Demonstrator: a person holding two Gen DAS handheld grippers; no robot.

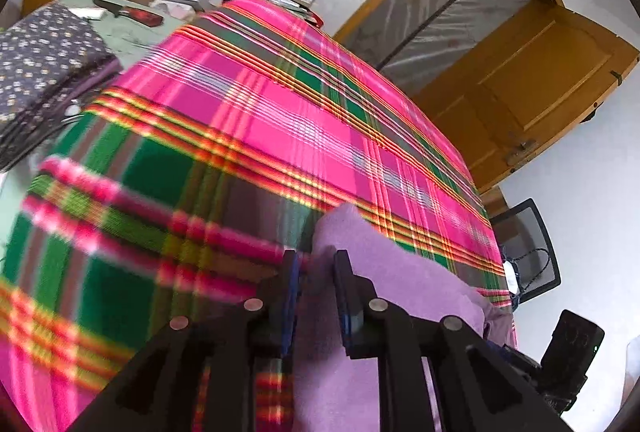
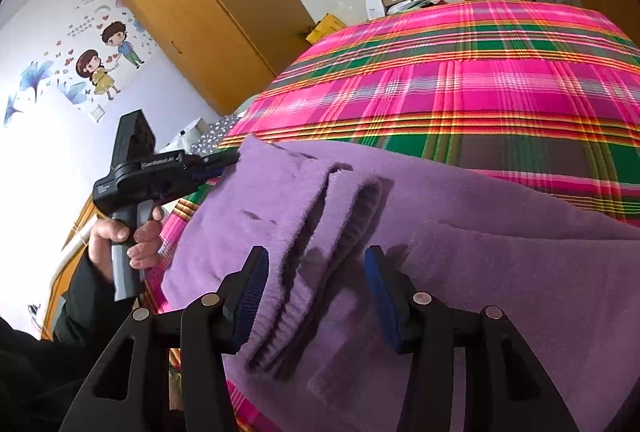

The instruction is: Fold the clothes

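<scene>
1. Spread across the lower frame on the pink plaid bedcover [image 2: 480,80]: purple fleece garment [image 2: 480,252], long axis lower left to right, ribbed hem toward the camera.
2. Mid-fold, apparently; next, closing on an edge and carrying it over.
3. Right gripper [image 2: 316,296] spread, straddling the hem, unpinched.
4. Left gripper [image 1: 316,272] pinching the corner, lower centre.

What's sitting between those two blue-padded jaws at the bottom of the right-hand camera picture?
The purple garment: its folded ribbed hem lies between the open jaws of the right gripper, neither pad pressing it. The right wrist view shows this.
</scene>
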